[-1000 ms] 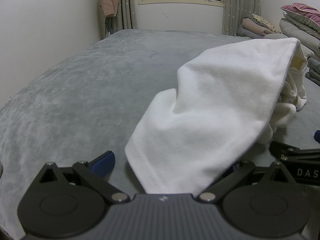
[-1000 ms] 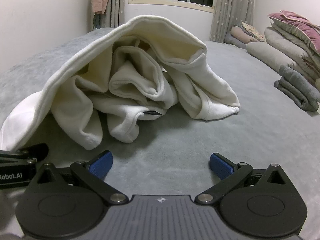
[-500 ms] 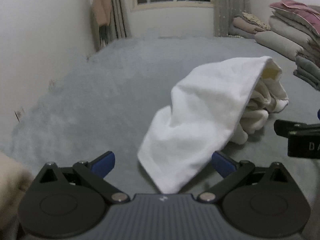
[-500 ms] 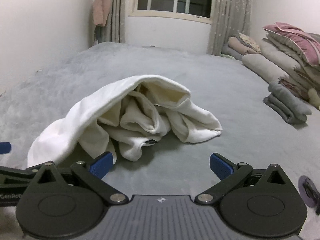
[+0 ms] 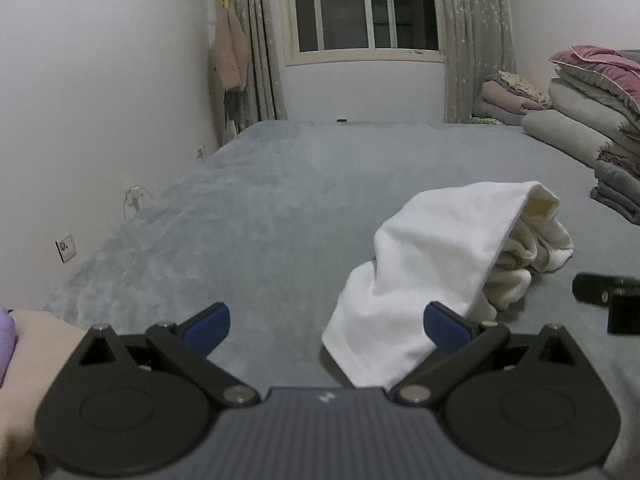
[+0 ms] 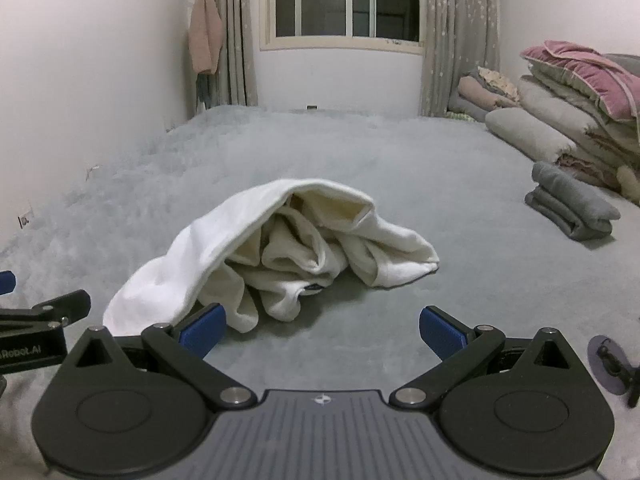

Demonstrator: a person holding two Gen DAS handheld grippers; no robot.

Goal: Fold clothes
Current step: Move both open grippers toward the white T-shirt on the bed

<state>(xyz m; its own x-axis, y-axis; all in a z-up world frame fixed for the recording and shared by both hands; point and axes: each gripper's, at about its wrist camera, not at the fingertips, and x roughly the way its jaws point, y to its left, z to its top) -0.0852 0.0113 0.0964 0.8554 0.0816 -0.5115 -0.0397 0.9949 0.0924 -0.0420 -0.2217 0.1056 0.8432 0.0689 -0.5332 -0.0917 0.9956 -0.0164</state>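
A crumpled white garment (image 6: 280,256) lies in a heap on the grey plush bed cover (image 6: 360,152), one flap arched over creamy inner folds. In the left wrist view the white garment (image 5: 432,264) sits right of centre, and its near corner reaches down between the fingers. My left gripper (image 5: 326,326) is open, with its right blue pad (image 5: 446,328) in front of the cloth. My right gripper (image 6: 322,330) is open too, and holds nothing. Its left pad (image 6: 202,328) is close to the garment's near edge.
A folded grey garment (image 6: 572,210) lies at the right. Behind it stacked quilts and pillows (image 6: 572,100) line the right wall. A pink garment (image 6: 205,36) hangs by the curtain. The white wall (image 5: 100,120) borders the bed's left side. A small dark object (image 6: 612,362) sits at the near right.
Both grippers have pulled back and up from the garment, which now looks smaller and farther off. The cloth's near corner has slipped lower in the left wrist view. The heap itself keeps its shape.
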